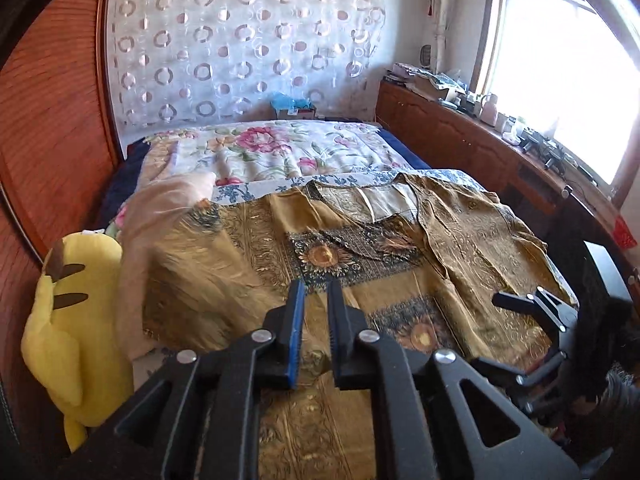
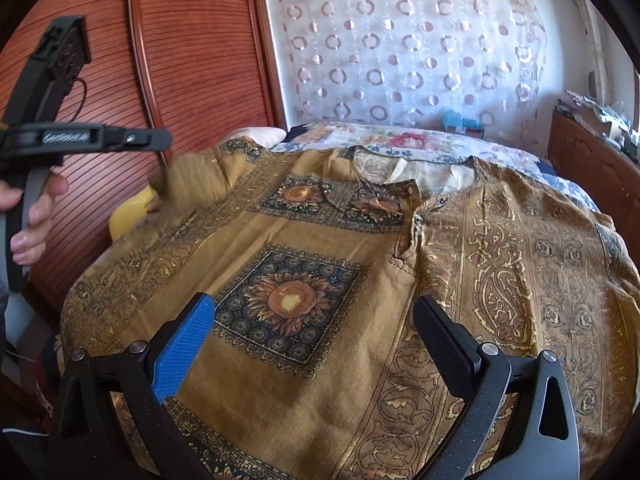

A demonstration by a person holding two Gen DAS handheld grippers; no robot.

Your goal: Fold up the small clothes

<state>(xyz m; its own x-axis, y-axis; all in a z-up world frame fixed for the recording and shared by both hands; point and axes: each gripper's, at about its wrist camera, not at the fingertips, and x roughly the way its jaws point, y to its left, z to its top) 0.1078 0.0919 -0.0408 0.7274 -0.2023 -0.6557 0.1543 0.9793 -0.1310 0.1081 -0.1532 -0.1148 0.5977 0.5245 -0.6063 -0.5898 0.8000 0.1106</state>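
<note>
Lying mostly flat, the mustard sunflower-print blouse (image 2: 320, 264) showed one sleeve folded; left gripper (image 1: 316, 292) narrowly parted, right gripper (image 2: 316, 320) wide, both empty.

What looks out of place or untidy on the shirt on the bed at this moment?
The mustard patterned shirt lies mostly flat, but its left sleeve is bunched and blurred at the far left edge, not laid out. The placket gapes near the collar. A yellow plush toy sits beside the bed. Nothing looks damaged or spilled.
</note>
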